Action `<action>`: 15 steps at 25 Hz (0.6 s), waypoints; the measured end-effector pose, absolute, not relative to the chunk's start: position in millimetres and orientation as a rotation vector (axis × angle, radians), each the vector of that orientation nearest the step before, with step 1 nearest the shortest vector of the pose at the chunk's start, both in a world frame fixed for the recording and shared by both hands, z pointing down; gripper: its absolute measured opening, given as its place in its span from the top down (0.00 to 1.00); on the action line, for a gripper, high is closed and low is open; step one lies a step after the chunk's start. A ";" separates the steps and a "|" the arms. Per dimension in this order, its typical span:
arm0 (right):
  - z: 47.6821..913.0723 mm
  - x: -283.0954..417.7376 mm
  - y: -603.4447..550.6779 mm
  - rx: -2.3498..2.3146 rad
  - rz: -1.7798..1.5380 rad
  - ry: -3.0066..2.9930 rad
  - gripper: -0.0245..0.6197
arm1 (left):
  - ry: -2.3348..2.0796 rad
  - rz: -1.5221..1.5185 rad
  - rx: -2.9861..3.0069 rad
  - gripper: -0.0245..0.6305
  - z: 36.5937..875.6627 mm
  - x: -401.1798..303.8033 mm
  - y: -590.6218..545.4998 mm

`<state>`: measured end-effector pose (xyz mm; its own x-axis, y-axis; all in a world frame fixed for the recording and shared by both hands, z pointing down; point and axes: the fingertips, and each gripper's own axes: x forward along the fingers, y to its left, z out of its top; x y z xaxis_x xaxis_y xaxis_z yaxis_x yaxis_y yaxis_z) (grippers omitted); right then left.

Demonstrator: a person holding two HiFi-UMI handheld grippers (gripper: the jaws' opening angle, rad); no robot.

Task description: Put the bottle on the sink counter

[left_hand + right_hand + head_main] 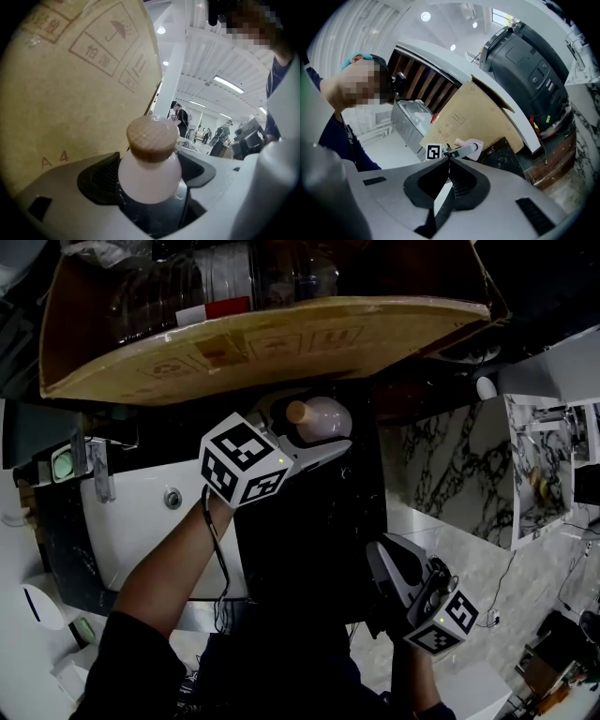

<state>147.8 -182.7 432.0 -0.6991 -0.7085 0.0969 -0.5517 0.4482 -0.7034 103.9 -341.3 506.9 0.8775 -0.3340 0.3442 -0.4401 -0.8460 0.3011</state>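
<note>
Bottle [323, 416] [150, 174]: pale, frosted, round tan cap [151, 138]. It's held off the surface in the left gripper [323, 434] [150, 190], jaws clamped on its body just below the neck. It sits just below the front edge of the cardboard box [272, 343] [70, 84], over the dark marbled counter [309, 521] and just right of the white sink basin [141, 521]. The right gripper view also shows the bottle [474, 145] in front of the box. Right gripper [379, 554] [449, 161] is lower right, well apart from the bottle, with jaws pressed together and nothing between them.
</note>
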 end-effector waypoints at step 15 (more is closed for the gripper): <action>442.4 153.4 -184.8 -1.120 -1.147 2.438 0.92 | -0.641 0.616 2.701 0.37 536.1 119.1 -359.3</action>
<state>153.4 -184.8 442.4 -0.6844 -0.7203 0.1129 -0.5461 0.4038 -0.7339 119.1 -359.3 536.1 0.8088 -0.3552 0.4687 -0.4826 -0.8563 0.1838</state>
